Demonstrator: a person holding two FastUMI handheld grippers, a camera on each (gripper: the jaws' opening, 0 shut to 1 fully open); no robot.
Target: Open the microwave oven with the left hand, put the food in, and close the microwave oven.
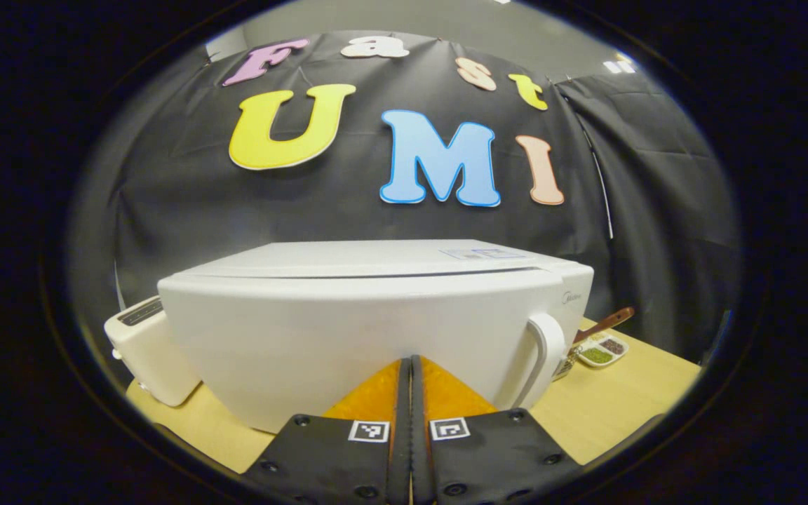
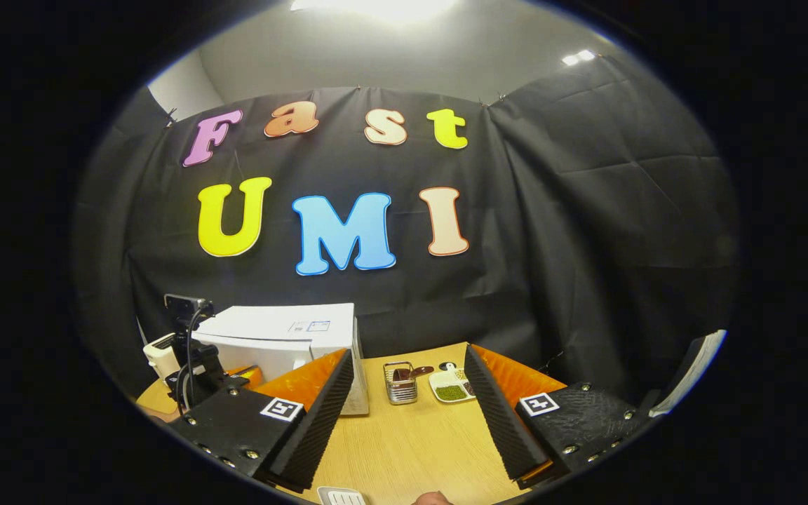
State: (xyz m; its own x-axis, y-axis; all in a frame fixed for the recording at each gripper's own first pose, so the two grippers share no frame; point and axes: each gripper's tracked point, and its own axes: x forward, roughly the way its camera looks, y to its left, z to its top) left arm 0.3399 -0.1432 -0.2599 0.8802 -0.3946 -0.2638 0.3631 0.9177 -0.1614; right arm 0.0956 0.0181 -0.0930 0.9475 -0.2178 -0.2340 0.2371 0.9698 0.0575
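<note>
Left gripper has its two fingers pressed flat together with nothing between them, and it points straight at the front of the microwave, very close to the white door. That door is shut; its handle curves down the right edge, just right of the fingertips. A toaster stands against the microwave's left side, and past the handle a small dish of green and dark bits lies on the table with a brown wooden handle sticking up behind it. Right gripper is spread wide and holds nothing, bare wood showing between its fingers. In the right gripper view the microwave sits at the far left of the table, well apart from this gripper, with the left gripper and its black camera mount in front of it and the toaster beyond. Between the fingers, farther back, stand a wire caddy and the dish side by side, near the microwave's right corner. A small white object lies at the near table edge; what it is I cannot tell. Which item is the food is not clear.
</note>
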